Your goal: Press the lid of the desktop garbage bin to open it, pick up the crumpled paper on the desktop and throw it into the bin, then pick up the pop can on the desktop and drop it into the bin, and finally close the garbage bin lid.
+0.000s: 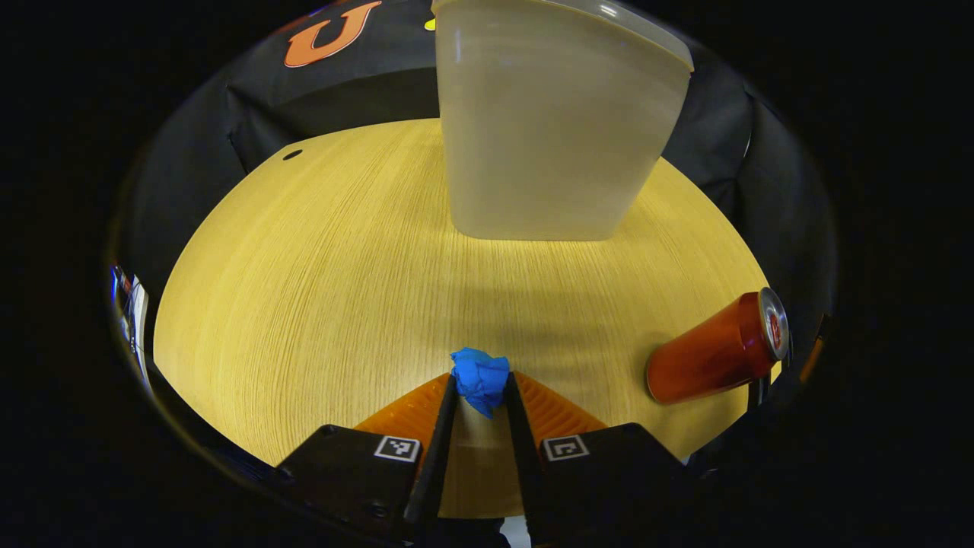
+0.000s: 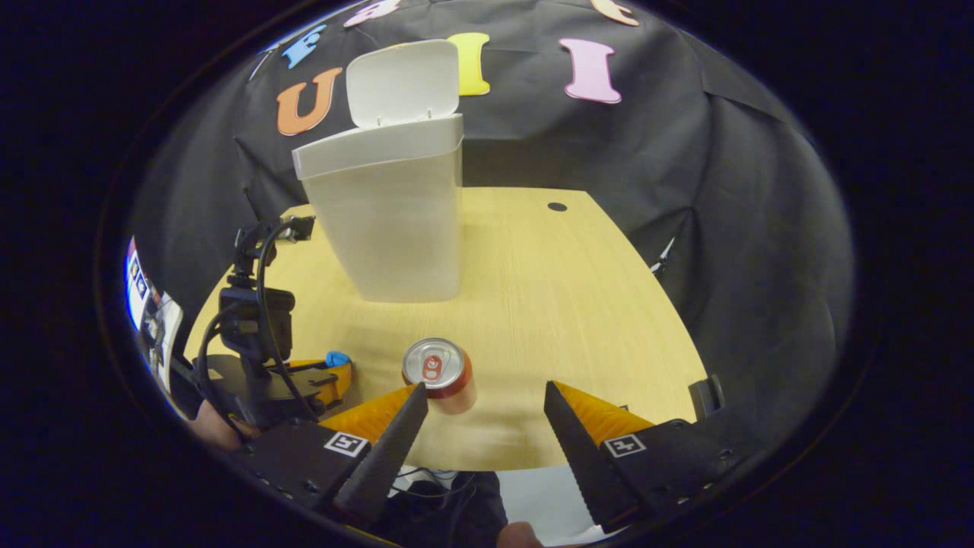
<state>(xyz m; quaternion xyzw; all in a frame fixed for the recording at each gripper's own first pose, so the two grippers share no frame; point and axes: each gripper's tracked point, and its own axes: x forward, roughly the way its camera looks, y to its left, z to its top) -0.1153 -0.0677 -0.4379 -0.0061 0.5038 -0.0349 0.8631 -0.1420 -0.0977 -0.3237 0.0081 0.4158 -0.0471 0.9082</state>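
Observation:
In the left gripper view my left gripper point(image 1: 481, 390) is shut on the blue crumpled paper point(image 1: 479, 378), held just over the wooden desktop point(image 1: 319, 289). The cream garbage bin point(image 1: 548, 122) stands ahead, at the far side. A red pop can point(image 1: 715, 352) stands to the right. In the right gripper view my right gripper point(image 2: 483, 399) is open, low over the table's near edge, with the pop can point(image 2: 437, 371) just beyond its left finger. The bin point(image 2: 392, 213) has its lid point(image 2: 403, 80) up. The left gripper point(image 2: 304, 377) and blue paper point(image 2: 337, 358) show at left.
Black cloth walls close the table's far and side edges. A small dark hole point(image 2: 557, 206) marks the tabletop at the far right. A hand point(image 2: 217, 426) holds the left gripper, with cables above it. Bare wood lies right of the bin.

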